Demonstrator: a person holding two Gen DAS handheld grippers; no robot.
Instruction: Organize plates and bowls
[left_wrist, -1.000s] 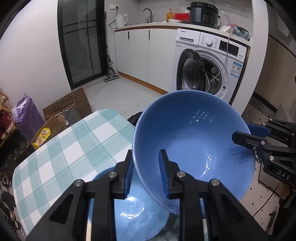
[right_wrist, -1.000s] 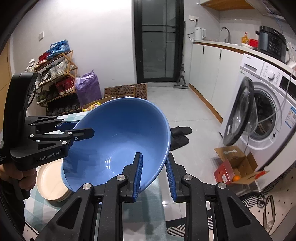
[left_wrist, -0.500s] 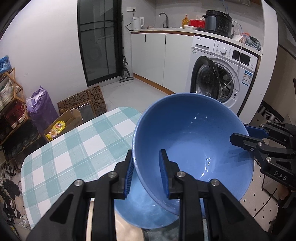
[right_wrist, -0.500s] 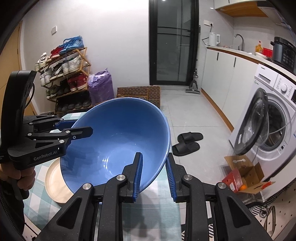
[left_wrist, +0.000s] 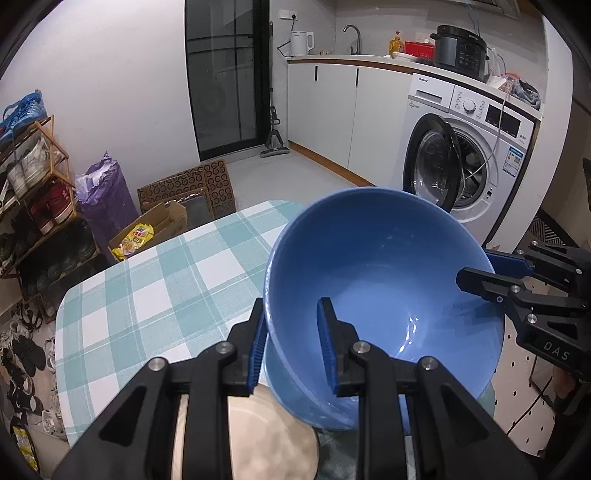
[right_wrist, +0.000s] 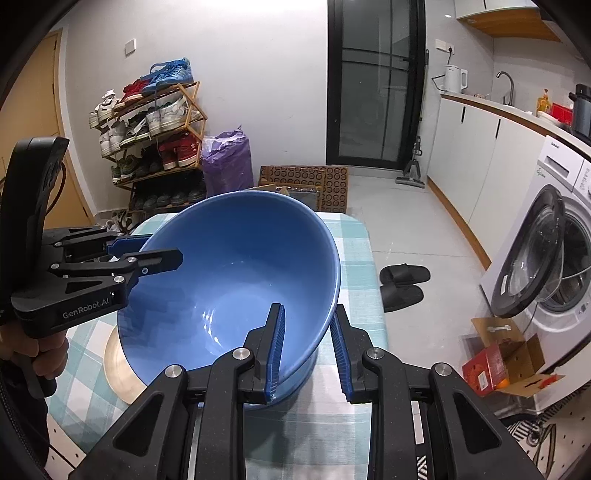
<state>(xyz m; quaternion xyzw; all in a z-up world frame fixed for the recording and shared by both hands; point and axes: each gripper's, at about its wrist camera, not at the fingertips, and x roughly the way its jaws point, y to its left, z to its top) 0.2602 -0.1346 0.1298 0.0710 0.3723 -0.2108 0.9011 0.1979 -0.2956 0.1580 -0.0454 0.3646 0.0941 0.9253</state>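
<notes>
The big blue bowl (left_wrist: 384, 295) is held in the air by both tongs at once, above the near part of the table (left_wrist: 147, 295) w/ the green-white check cloth. The left gripper (left_wrist: 291, 339) pinches the bowl's rim on one side: one blue pad is inside the bowl, the other outside, jaws narrow and pressing on the wall. The right gripper (right_wrist: 306, 343) does the same on the opposite rim, also narrow, one pad in and one pad out. In the left wrist view the right tongs come in from the right edge; in the right wrist view the left tongs come in from the left, w/ a hand (right_wrist: 40, 354) around the handle.

The bowl is tilted, not level. In the left view its mouth faces up and toward the camera, and the far rim stands higher than the near one. In the right view the mouth opens up and toward the left, w/ the right-far rim highest. The bowl is round, so it has no real long axis; the line between the two grips runs approx. left to right.

Under the bowl, on the cloth, lies a beige plate (right_wrist: 118, 365), partly hidden by it. In the left view this plate (left_wrist: 258, 435) is near the bottom edge, between the tongs' arms. If the bowl's bottom touches the plate, I cannot tell.
</notes>
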